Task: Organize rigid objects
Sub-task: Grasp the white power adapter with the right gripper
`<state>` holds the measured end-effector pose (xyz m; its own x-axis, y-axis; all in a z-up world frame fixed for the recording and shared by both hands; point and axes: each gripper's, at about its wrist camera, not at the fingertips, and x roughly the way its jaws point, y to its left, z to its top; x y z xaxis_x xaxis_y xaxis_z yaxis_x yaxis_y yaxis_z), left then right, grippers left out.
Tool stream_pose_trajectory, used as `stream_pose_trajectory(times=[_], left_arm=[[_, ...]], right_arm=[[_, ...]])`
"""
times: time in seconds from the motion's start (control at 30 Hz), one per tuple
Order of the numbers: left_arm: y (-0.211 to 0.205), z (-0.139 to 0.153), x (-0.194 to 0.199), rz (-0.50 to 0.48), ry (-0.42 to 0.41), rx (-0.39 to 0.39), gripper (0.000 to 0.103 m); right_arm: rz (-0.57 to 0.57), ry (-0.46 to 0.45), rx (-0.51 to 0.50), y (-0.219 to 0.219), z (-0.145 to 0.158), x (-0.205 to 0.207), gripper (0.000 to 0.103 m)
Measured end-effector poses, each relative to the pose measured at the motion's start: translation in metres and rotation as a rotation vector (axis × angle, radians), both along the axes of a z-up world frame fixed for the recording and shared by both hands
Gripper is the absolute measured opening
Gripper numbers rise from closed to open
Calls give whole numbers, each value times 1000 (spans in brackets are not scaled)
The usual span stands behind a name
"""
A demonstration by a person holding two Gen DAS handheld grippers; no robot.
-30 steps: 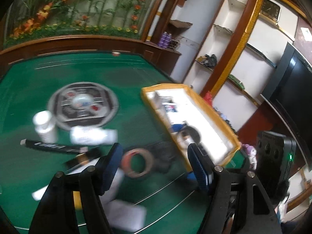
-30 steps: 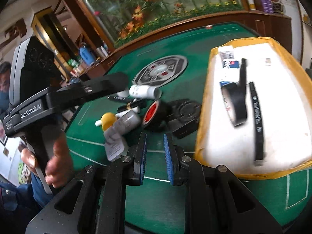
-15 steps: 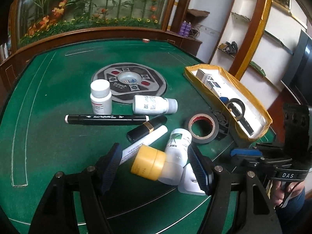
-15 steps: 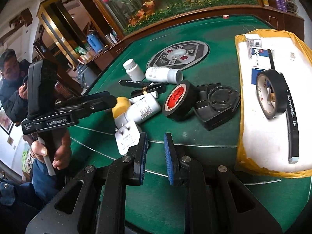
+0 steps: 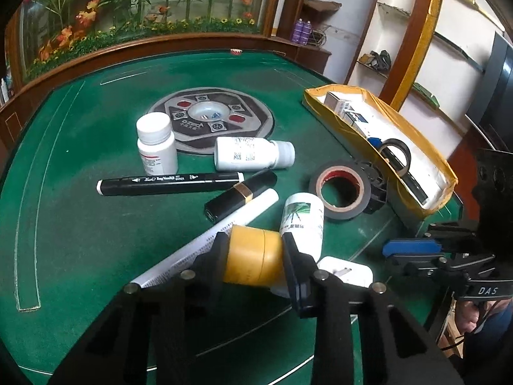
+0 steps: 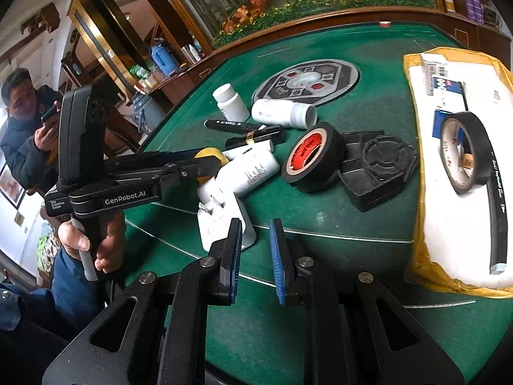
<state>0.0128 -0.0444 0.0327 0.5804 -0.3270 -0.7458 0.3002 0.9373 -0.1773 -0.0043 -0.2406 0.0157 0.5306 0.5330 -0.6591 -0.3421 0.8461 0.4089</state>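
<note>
On a green felt game table (image 5: pixel 64 166), the left gripper (image 5: pixel 253 250) is closing its jaws around the yellow cap (image 5: pixel 253 258) of a white bottle lying on its side at the lower centre of the left wrist view. The cap is sitting between the two fingers, which are touching or almost touching its sides. In the right wrist view the same cap (image 6: pixel 208 155) is showing at centre left, behind the left gripper's black arm.

The right gripper (image 6: pixel 255 253) is hovering low in its own frame, jaws nearly together and holding nothing, just in front of a white charger plug (image 6: pixel 221 224).

Clutter is crowding the bottle: a white tube (image 5: pixel 208 240), a black lipstick (image 5: pixel 240 192), a second white bottle with a green leaf label (image 5: pixel 301 218) and a roll of black tape with a red core (image 5: pixel 340 192). A yellow-rimmed tray (image 5: pixel 352 134), at the right of the left wrist view, is already holding another tape roll, a black marker and small boxes.

The risk is in the grip: the cap is round and smooth, and the heavier bottle body is hanging off one side, so it could pivot or slip out during lifting. The neighbouring leaf-label bottle and tube are lying against it and could be dragged or rolled.
</note>
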Motion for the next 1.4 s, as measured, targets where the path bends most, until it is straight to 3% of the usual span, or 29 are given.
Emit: stream_pose_trajectory(times=[0.23,0.27,0.33,0.4,0.63,0.77,0.87,1.4], left_arm=[[1,-4,4,18,28,17,34],[1,-5,5,19,34,17,34],[2,-7,6,24,45,18,34],[3,-8,6,24,47,19,34],[3,-8,4,25,42,22,34],[2,-7,4,25,38,27,34],[2,-7,4,27,37,24,34],[6,3,1,37,-21,-16,34]], right_arm=[[92,-8,-71,24,1,2,20],[96,-15,-88,27,2,1,23],[112,-36,-116,32,5,2,42],[127,-39,-120,34,6,3,51],[198,-57,-208,54,3,5,51],[200,-66,-321,71,-4,8,51],[201,-83,-351,74,-3,5,44],[96,-116,-193,43,1,0,43]])
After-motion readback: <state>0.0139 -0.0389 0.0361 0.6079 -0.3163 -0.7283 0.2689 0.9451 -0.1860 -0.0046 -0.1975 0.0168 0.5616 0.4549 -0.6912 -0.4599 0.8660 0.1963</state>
